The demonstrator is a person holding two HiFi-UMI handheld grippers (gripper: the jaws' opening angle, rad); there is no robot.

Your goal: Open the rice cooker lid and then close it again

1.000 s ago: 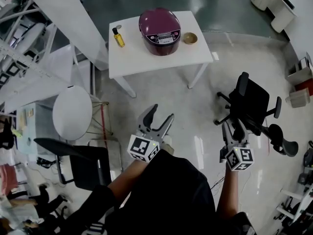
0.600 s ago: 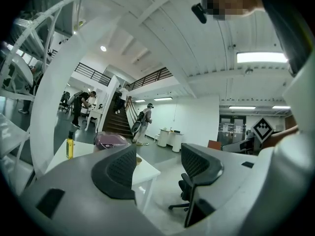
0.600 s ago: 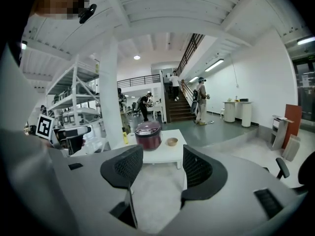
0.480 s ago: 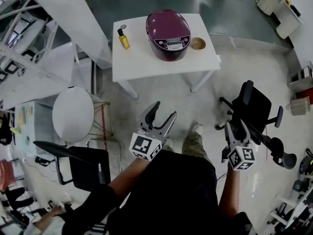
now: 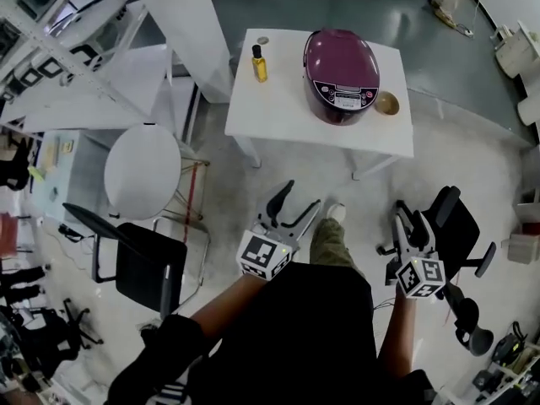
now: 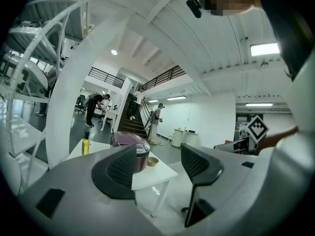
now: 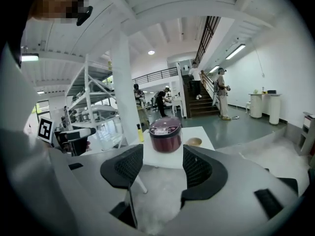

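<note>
Two grippers are held out over the pale floor, well short of the white tabletop. The left gripper is seen with its jaws spread wide and nothing gripped between them; only the far tabletop and floor are framed in the gap. The right gripper is likewise shown with its jaws apart and empty, and in the right gripper view the rice cooker is framed far off in the gap between them. The dark purple rice cooker is set on the tabletop, toward its right side in the head view, with its lid down and its control panel turned toward the person. A small tan bowl is placed just beside the cooker on its right, and a yellow bottle with a dark cap is stood upright to its left, apart from it. A black office chair is found on the floor near the right gripper, while a black chair and a round white seat are seen off to the left
</note>
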